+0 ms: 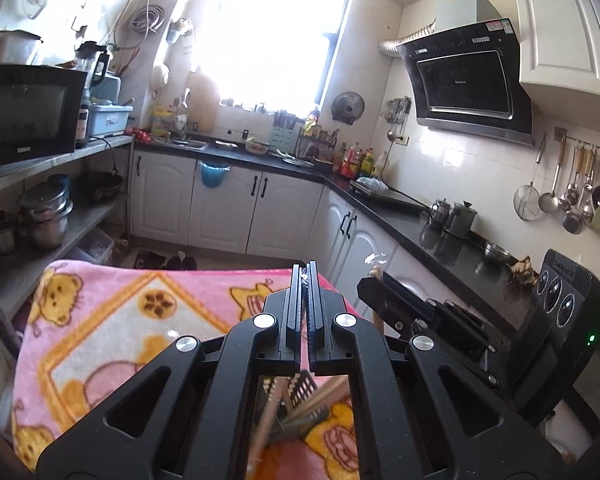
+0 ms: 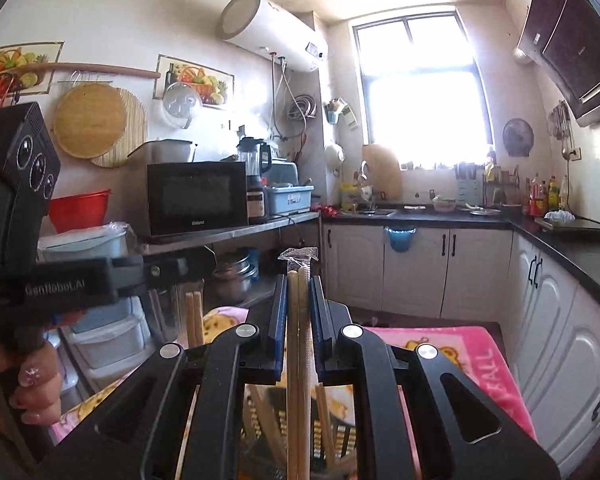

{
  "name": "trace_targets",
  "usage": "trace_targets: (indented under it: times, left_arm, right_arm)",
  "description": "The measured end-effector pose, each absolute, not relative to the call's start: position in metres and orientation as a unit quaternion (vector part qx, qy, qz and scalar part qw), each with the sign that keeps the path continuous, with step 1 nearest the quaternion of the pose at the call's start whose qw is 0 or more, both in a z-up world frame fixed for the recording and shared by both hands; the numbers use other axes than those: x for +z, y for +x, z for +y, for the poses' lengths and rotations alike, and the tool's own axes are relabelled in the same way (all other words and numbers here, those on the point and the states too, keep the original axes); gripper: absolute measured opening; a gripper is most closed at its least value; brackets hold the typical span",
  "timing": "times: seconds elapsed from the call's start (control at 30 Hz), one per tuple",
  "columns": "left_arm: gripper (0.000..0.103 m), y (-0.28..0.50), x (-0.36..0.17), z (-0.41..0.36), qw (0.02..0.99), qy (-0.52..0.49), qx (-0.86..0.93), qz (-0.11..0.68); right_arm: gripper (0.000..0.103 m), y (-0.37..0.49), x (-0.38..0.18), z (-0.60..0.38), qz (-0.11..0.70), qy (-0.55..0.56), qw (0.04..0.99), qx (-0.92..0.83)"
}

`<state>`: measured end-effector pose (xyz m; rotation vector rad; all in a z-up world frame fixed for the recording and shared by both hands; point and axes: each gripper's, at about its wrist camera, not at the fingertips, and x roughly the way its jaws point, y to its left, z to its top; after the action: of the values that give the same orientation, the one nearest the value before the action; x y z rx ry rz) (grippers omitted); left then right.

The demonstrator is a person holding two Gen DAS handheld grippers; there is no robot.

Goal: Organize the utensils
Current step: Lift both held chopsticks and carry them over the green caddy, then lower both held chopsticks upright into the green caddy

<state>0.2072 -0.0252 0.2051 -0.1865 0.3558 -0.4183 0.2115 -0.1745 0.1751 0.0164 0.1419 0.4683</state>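
Wrapped chopsticks [image 2: 299, 320] pinched upright in right gripper [image 2: 299, 300], above the pink blanket [image 2: 460, 356].
Left gripper [image 1: 307, 300] pressed together, apparently nipping the plastic wrapper; best to pull it off slowly, along the sticks.

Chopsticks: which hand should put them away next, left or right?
Right, probably. The right gripper is already shut on the chopsticks, which stick out between its jaws in their clear wrapper. The left gripper is shut too, but its own view shows no chopstick between its jaws.
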Motion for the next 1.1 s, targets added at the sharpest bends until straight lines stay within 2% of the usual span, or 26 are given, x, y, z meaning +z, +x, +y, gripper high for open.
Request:
trace_targets:
  times: [0.5, 1.1]
  left_arm:
    - [0.0, 0.253, 0.197, 0.0, 0.964, -0.109, -0.172, 0.172]
    - [0.0, 0.263, 0.195, 0.004, 0.965, -0.115, -0.174, 0.158]
  right_arm:
    - [0.011, 0.275, 0.164, -0.167, 0.052, 0.066, 0.982, 0.171]
    - [0.011, 0.294, 0.13, -0.16, 0.038, 0.074, 0.988, 0.133]
